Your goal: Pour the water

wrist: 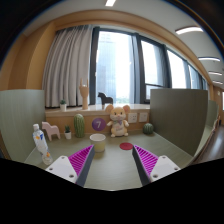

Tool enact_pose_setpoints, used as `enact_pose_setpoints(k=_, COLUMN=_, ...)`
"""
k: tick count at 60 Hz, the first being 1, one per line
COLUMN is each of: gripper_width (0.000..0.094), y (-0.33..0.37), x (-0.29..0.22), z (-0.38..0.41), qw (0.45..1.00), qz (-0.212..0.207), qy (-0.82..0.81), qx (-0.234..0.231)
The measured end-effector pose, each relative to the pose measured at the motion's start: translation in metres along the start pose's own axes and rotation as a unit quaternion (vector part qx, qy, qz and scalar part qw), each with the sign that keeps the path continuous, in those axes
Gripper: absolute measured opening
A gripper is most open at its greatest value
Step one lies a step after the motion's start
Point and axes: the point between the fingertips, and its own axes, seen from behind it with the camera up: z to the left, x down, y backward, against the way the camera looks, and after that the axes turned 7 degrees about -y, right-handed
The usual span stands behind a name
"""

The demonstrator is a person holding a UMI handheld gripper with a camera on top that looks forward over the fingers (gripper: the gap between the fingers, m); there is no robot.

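My gripper (pixel 111 161) is open and empty above a grey table (pixel 112 170). Its pink-padded fingers (pixel 80 160) stand wide apart. A cream cup (pixel 98 141) stands on the table just ahead of the left finger, a little inside it. A small red disc (pixel 126 146) lies ahead, nearer the right finger. Nothing sits between the fingers. No water vessel other than the cup is plain to see.
A teddy bear (pixel 118 121) sits at the table's back. A purple ball (pixel 98 124), a green cactus-like toy (pixel 79 125) and a green round thing (pixel 148 128) stand near it. A white spray bottle (pixel 41 146) stands left. Grey partitions (pixel 178 118) flank the table.
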Motion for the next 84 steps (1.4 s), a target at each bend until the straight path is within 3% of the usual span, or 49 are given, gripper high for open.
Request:
enact_pose_setpoints(k=10, gripper_width=0.0771, y=-0.005, x=0.047, z=0.059, qw=1.000, qz=0.007, qy=-0.013, qx=-0.025)
enact_pose_setpoints(k=31, gripper_width=0.0779, y=-0.011, x=0.105, z=0.250, qw=0.983, qz=0.015, qy=0.021, qx=-0.180)
enact_pose_setpoints(k=45, gripper_width=0.0774, y=-0.058, x=0.113, z=0.321, qw=0.975, qz=0.009, qy=0.025, qx=-0.221)
enact_pose_setpoints(k=61, gripper_width=0.0772, y=-0.120, x=0.119, z=0.363, qw=0.974, qz=0.018, qy=0.052, qx=-0.221)
enact_pose_setpoints(k=66, gripper_width=0.0743, y=-0.131, x=0.119, z=0.371, qw=0.972, qz=0.014, qy=0.056, qx=-0.229)
enact_pose_setpoints(k=73, gripper_width=0.0568, y=-0.139, x=0.122, z=0.369, qw=0.973, qz=0.004, qy=0.057, qx=-0.223)
enact_pose_setpoints(k=84, gripper_width=0.0409, y=-0.140, x=0.120, z=0.371, qw=0.972, qz=-0.010, qy=0.039, qx=-0.230)
